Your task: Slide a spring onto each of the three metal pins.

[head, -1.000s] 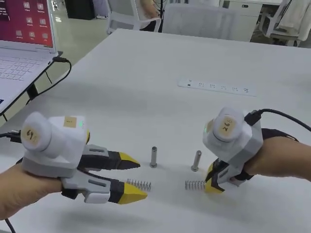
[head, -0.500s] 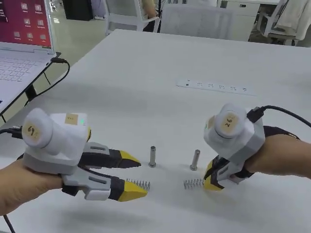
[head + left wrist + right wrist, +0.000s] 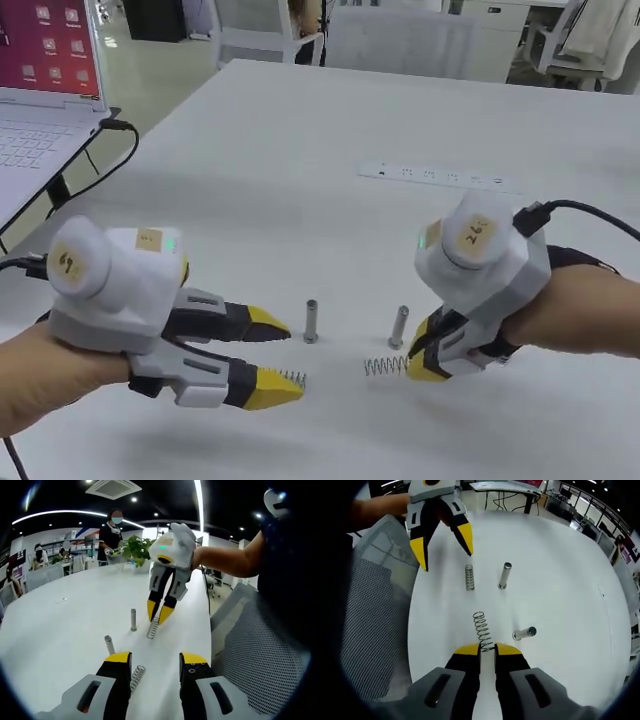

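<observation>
Shifted slightly left since a second ago, one spring (image 3: pixel 385 366) lies pinched by its end in the jaws of the right gripper (image 3: pixel 422 366), just near of an upright pin (image 3: pixel 400 326). The left gripper (image 3: pixel 285 360) has its jaws spread, with a second spring (image 3: pixel 292 378) beside one tip. Held by one end, the spring could droop and topple the pin.

A power strip (image 3: pixel 440 178) lies on the white table (image 3: pixel 280 150), laptop (image 3: pixel 40 80) alongside.
</observation>
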`<state>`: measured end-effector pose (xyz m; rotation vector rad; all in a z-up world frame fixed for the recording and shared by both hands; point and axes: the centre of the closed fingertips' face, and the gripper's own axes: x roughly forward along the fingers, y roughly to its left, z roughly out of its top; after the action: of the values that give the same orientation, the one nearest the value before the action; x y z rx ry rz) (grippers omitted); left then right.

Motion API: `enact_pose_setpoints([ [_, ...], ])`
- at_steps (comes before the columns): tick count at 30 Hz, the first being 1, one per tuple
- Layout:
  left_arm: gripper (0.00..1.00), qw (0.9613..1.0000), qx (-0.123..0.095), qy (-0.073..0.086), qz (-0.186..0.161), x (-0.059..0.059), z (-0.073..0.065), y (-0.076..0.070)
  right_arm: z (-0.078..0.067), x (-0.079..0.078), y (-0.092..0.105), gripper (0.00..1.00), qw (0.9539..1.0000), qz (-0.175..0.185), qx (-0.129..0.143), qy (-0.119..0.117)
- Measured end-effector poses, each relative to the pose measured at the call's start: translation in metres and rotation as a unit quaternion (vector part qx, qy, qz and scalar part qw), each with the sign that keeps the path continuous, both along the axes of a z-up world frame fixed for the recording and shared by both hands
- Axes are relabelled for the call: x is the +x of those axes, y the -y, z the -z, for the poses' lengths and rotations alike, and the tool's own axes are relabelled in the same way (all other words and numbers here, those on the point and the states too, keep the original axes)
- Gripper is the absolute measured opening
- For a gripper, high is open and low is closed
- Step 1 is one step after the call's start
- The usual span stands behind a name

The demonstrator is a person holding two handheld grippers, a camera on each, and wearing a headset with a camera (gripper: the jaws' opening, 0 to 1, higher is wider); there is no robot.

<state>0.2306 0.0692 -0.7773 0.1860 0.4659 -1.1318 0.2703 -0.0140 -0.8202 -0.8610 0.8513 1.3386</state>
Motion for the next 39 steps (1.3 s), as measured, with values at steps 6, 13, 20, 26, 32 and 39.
enact_pose_setpoints([
  [6, 0.31, 0.9999, 0.004, 0.003, 0.009, 0.001, -0.003, 0.005, -0.015, -0.007, -0.007, 0.08, 0.9999, -0.005, 0.013, 0.004],
  [13, 0.30, 0.9996, 0.010, 0.006, 0.026, 0.001, -0.004, 0.015, -0.026, -0.015, -0.013, 0.08, 0.9997, -0.013, 0.019, 0.011],
  [20, 0.29, 0.9992, 0.011, 0.011, 0.038, 0.001, -0.007, 0.022, -0.038, -0.019, -0.020, 0.08, 0.9992, -0.017, 0.031, 0.016],
  [26, 0.27, 0.9987, 0.011, 0.017, 0.046, 0.003, -0.010, 0.028, -0.045, -0.023, -0.027, 0.08, 0.9988, -0.025, 0.036, 0.021],
  [32, 0.23, 0.9984, 0.010, 0.023, 0.051, 0.003, -0.012, 0.033, -0.048, -0.024, -0.032, 0.08, 0.9985, -0.030, 0.039, 0.024],
  [39, 0.20, 0.9979, 0.012, 0.032, 0.055, 0.003, -0.014, 0.036, -0.051, -0.028, -0.037, 0.08, 0.9982, -0.035, 0.042, 0.026],
])
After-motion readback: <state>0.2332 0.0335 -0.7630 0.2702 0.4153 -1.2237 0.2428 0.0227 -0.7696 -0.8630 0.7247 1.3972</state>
